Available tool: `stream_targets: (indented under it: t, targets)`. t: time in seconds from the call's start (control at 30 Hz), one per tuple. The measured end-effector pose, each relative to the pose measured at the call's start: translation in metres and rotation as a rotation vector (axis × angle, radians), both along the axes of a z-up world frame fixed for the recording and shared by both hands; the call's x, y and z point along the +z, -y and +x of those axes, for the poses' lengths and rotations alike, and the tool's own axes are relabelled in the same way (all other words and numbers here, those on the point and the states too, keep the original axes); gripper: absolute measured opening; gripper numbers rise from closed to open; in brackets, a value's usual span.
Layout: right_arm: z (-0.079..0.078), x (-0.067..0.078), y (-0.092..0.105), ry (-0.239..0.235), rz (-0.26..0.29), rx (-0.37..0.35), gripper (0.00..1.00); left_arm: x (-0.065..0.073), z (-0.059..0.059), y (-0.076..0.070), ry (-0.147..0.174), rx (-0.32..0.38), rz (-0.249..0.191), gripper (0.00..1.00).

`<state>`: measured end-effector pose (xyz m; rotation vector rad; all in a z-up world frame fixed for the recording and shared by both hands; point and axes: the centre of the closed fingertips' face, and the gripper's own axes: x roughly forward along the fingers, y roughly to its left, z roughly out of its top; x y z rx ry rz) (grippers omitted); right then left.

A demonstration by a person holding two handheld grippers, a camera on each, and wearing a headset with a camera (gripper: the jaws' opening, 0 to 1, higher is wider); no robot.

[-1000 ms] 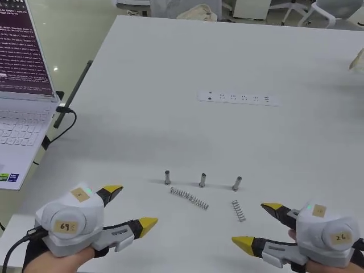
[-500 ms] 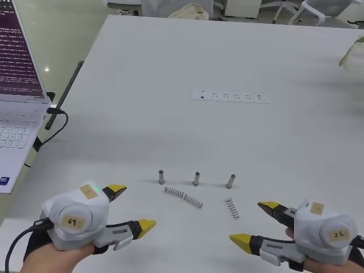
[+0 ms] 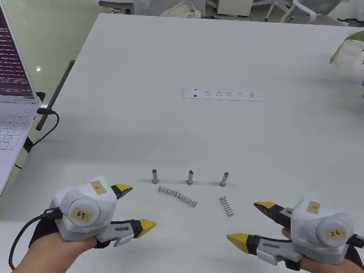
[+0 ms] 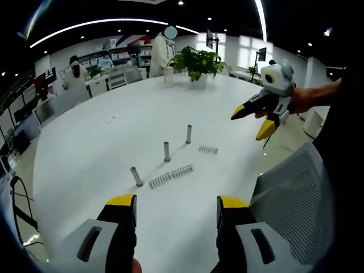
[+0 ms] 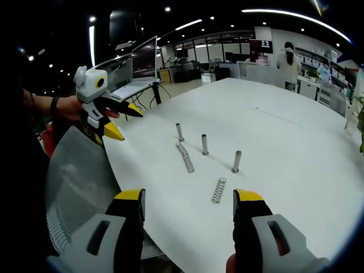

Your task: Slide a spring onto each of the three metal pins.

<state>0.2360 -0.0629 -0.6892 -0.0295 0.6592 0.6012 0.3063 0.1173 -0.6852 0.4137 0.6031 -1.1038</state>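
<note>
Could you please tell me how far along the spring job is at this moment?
Nothing looks done: the three pins stand bare on the table. Nothing is in hand: the left gripper and right gripper are open and empty. A long spring and a short spring lie flat in front of the pins. All three pins need a spring.
</note>
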Motion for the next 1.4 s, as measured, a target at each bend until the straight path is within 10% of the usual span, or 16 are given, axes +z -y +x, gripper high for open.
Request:
stream_targets:
  t: [0.87, 1.4]
  targets:
    - [-0.001, 0.005, 0.005, -0.007, 0.01, -0.037, 0.59, -0.044, 0.023, 0.032, 0.036, -0.216, 0.158, 0.46]
    - [0.0, 0.004, 0.009, -0.018, 0.007, -0.036, 0.59, -0.07, 0.037, 0.05, 0.006, -0.264, 0.192, 0.44]
